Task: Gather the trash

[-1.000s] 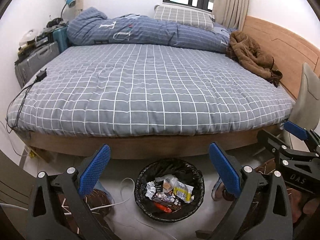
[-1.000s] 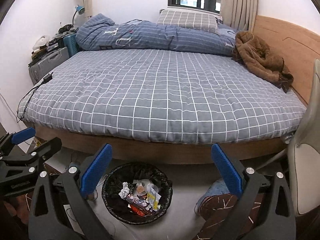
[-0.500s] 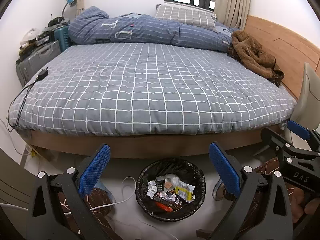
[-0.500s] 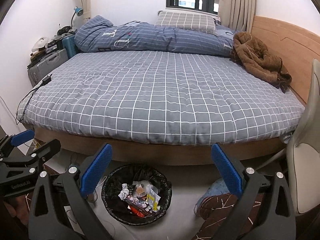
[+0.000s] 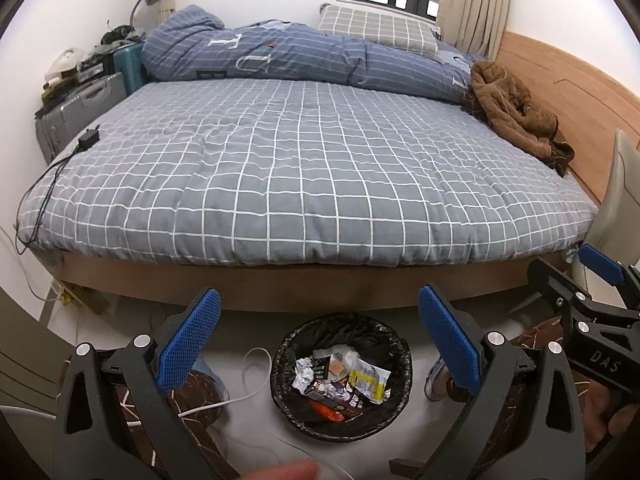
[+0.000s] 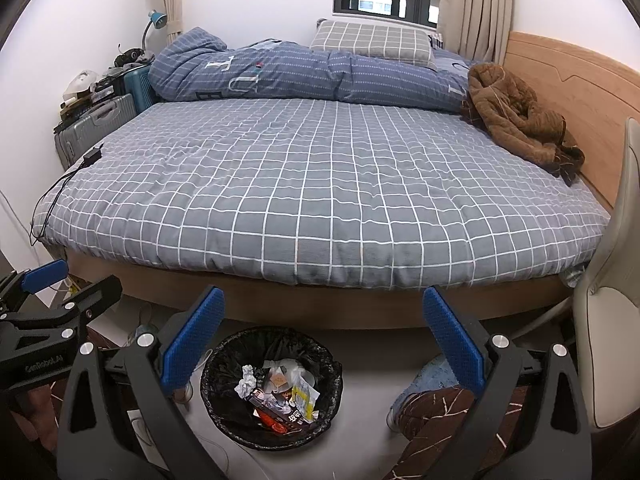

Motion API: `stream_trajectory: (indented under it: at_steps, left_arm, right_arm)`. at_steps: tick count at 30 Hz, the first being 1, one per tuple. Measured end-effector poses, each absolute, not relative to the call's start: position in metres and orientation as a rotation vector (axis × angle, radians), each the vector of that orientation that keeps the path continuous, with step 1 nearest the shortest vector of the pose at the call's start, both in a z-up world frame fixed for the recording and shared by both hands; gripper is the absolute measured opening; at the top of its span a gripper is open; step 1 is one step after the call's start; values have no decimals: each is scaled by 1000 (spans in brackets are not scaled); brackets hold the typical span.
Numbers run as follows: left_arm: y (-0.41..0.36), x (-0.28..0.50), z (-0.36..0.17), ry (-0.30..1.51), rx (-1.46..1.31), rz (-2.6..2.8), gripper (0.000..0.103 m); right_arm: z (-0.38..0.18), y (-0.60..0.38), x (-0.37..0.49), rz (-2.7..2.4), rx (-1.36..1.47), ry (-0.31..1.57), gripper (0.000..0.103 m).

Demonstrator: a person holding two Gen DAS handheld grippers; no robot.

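A round black-lined trash bin [image 5: 280, 364] stands on the floor in front of the bed and holds crumpled paper and wrappers [image 5: 340, 376]; it also shows in the right wrist view [image 6: 212, 372] with the same trash [image 6: 280, 392]. My left gripper [image 5: 320, 344] is open and empty, held above the bin. My right gripper [image 6: 324, 340] is open and empty, above and right of the bin. Each gripper shows at the edge of the other's view: the right gripper [image 5: 588, 280], the left gripper [image 6: 64, 284].
A bed with a grey checked cover [image 5: 300, 168] fills the view, with a blue duvet [image 5: 280, 56], a pillow [image 6: 372, 42] and a brown jacket [image 5: 516, 116]. Suitcases [image 5: 76, 108] stand at left, a chair [image 6: 616, 280] at right. A white cable [image 5: 248, 392] lies on the floor.
Both views have tilted up slightly; the bin sits a little lower in frame. Both grippers stay open and empty.
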State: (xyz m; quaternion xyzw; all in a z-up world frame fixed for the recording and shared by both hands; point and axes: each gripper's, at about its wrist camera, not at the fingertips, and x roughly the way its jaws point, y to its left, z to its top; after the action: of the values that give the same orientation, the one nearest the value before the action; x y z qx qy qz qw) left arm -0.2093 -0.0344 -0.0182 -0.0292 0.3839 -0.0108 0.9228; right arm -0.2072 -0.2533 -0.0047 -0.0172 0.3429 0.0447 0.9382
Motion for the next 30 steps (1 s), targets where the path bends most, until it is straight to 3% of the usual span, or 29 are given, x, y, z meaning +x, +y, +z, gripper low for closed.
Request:
stream_trajectory:
  at_steps: [30]
  left_arm:
    - [-38, -210, -21, 797, -75, -44, 97]
  right_arm:
    - [-12, -255, -206, 90, -37, 706, 95]
